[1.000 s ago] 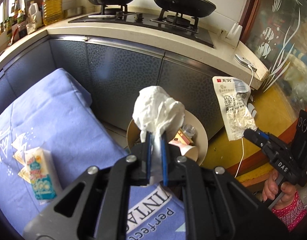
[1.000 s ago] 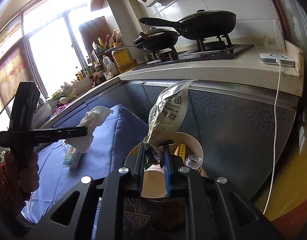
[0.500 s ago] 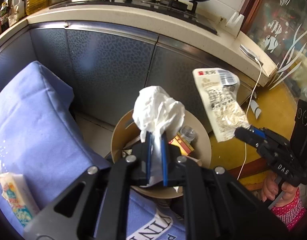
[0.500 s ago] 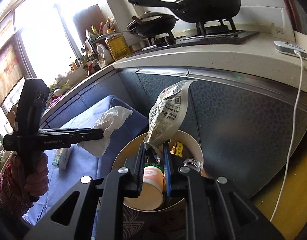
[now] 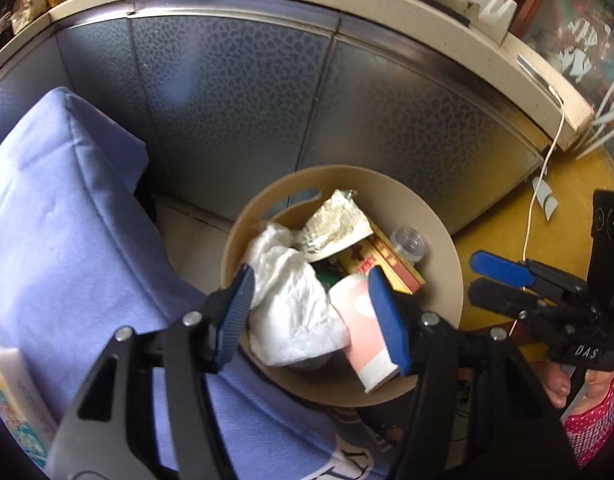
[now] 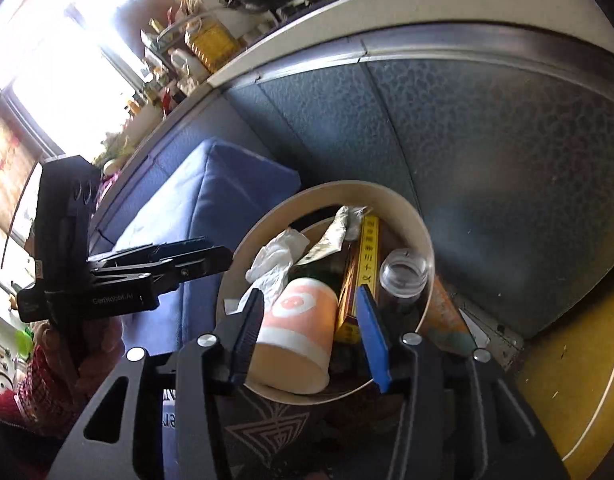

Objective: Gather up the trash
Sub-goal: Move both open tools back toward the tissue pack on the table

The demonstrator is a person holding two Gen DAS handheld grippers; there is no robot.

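left gripper (image 5: 311, 304): jaws opening, nothing clamped | right gripper (image 6: 311, 316): jaws opening, empty | white tissue (image 5: 291, 304) and crinkled food wrapper (image 5: 333, 230): lying in the beige bin (image 5: 439, 248) atop a paper cup (image 6: 295, 336) | handling: both feather-light, soft, crushable (wrapper likely slick); pinch a bunched fold, not a flat face

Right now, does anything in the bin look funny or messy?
Nothing has spilled. The bin is heaped: the paper cup lies on its side, and the crumpled tissue and snack wrapper sit on top.
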